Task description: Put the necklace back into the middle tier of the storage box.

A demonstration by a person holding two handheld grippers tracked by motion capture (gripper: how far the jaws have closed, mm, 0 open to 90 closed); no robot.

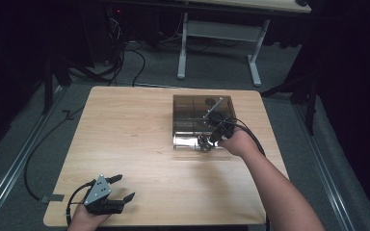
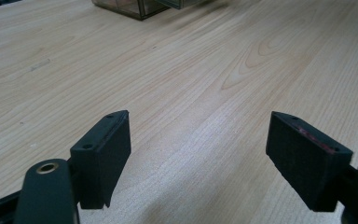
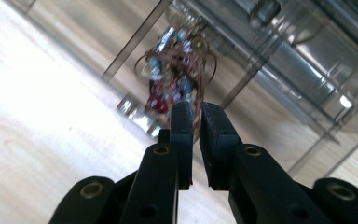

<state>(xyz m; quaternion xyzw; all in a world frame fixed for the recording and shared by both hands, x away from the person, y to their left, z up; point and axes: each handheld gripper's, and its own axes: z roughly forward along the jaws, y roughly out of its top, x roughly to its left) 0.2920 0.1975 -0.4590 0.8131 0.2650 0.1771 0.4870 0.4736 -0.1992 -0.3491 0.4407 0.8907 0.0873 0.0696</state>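
Blurred wiry bundle (image 3: 179,70) past the fingers (image 3: 182,126).

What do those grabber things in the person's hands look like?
Both are black, each with two blocky jaws. The left gripper has a grey three-cornered plate on top and a black cable behind it. The right gripper has a black cable too. The forearms are bare, with no sleeves.

No readable text, label, brand, number or sign appears anywhere. The wooden counter (image 1: 139,139) is plain, the clear plastic box (image 1: 192,113) carries no lettering, and the black jaws of each hand-held gripper are unmarked.
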